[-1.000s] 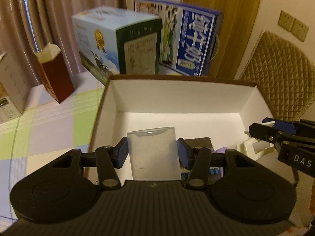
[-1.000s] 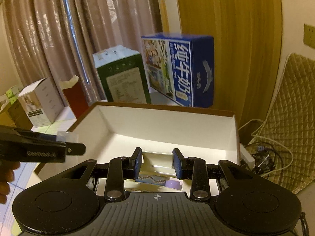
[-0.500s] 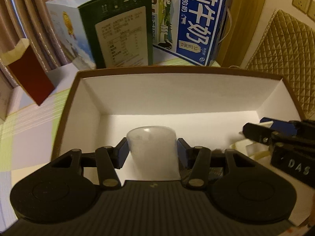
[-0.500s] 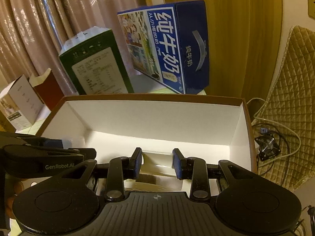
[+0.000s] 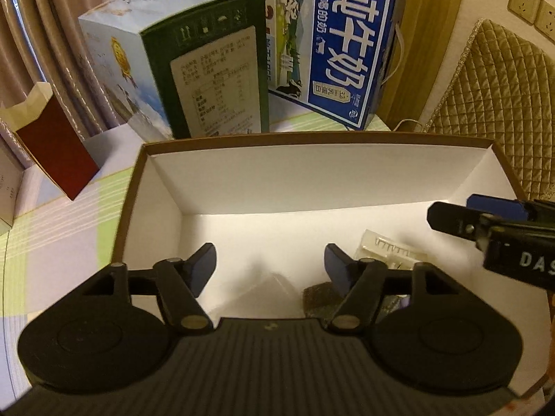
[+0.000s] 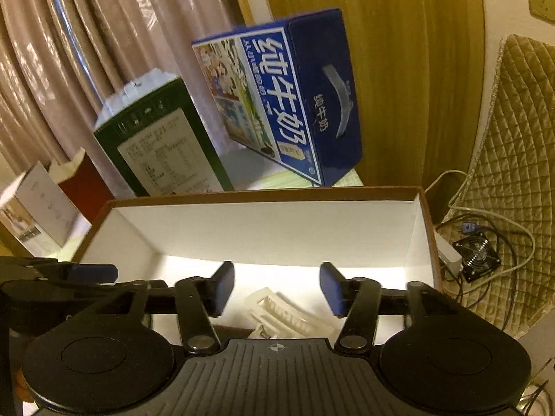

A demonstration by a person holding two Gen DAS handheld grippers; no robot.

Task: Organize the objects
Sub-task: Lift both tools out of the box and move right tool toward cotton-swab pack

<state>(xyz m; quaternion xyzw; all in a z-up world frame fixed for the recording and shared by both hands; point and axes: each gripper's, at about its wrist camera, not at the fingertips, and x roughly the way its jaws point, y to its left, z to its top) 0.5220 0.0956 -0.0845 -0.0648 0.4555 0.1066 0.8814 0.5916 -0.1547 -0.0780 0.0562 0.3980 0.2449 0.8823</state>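
A brown-rimmed white box [image 5: 312,187] [image 6: 277,222] lies open below both grippers. My left gripper [image 5: 270,268] is open over the box. A clear plastic piece [image 5: 263,289] lies on the box floor just under it, blurred. A dark textured item [image 5: 317,298] lies beside it. My right gripper [image 6: 275,286] is open over a cream hair claw clip [image 6: 288,313] on the box floor; the clip also shows in the left wrist view [image 5: 388,251]. The right gripper's finger [image 5: 485,222] enters the left view from the right.
A green and white carton [image 5: 194,66] and a blue milk carton [image 5: 333,41] stand behind the box. A red box [image 5: 52,145] stands at the left on the checked tablecloth [image 5: 69,228]. A quilted chair [image 6: 513,180], cables and a small fan [image 6: 477,253] are at the right.
My left gripper opened and let go of the clear plastic piece, which now lies in the box. My right gripper opened and released the hair clip. Both moved forward over the box.
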